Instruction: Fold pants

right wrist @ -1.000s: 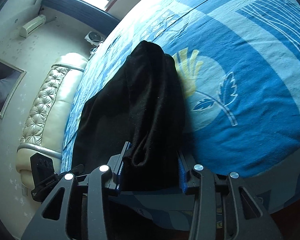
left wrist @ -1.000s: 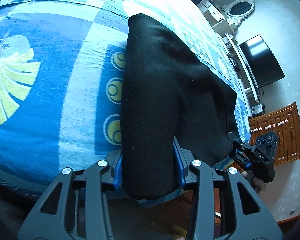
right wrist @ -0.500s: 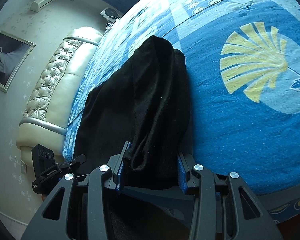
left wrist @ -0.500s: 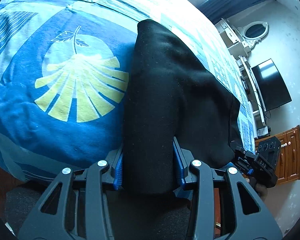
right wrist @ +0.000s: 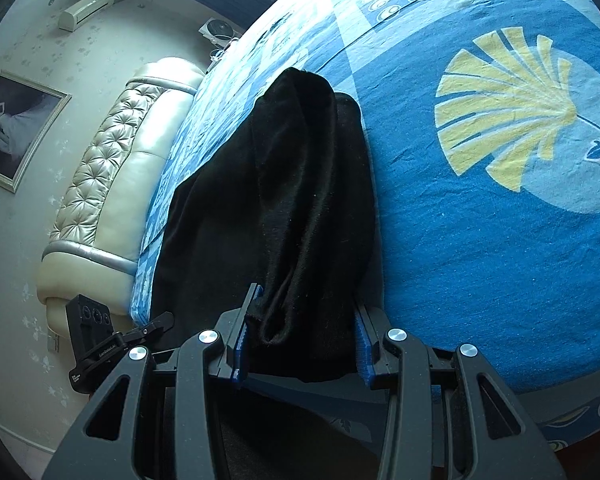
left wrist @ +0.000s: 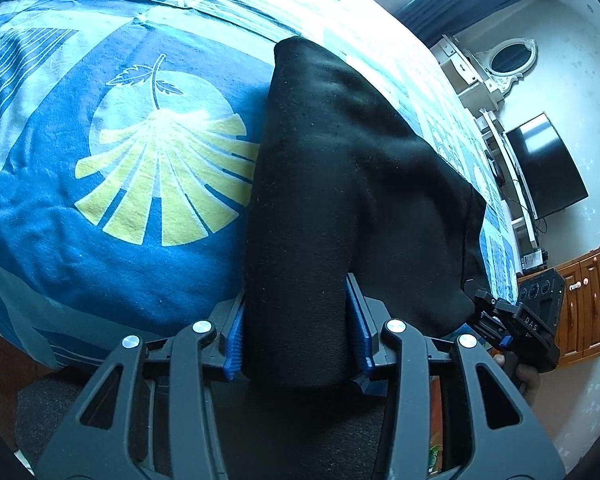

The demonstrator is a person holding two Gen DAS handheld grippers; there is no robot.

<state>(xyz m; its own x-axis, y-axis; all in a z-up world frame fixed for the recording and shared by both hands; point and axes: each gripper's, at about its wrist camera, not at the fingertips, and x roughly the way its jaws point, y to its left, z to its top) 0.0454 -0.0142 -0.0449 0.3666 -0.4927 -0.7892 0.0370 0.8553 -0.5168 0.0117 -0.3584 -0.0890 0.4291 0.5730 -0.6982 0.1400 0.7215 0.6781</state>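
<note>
The black pants (left wrist: 340,184) lie stretched over the blue patterned bed cover (left wrist: 100,240), their near edge lifted. My left gripper (left wrist: 296,340) is shut on one corner of the pants, the cloth bunched between its blue pads. My right gripper (right wrist: 300,344) is shut on the other corner of the pants (right wrist: 292,208). Each gripper shows in the other's view: the right gripper (left wrist: 512,328) at the lower right of the left wrist view, the left gripper (right wrist: 108,344) at the lower left of the right wrist view. The far end of the pants rests on the bed.
A tufted cream headboard (right wrist: 112,184) stands at the left of the right wrist view. A TV (left wrist: 548,168), a white shelf unit (left wrist: 480,80) and a wooden cabinet (left wrist: 584,304) stand beyond the bed. The bed's near edge (right wrist: 540,408) is just below the grippers.
Both grippers have moved along the bed with the pants held: the yellow fan pattern now lies beside the pants in both views. The grip is unchanged.
</note>
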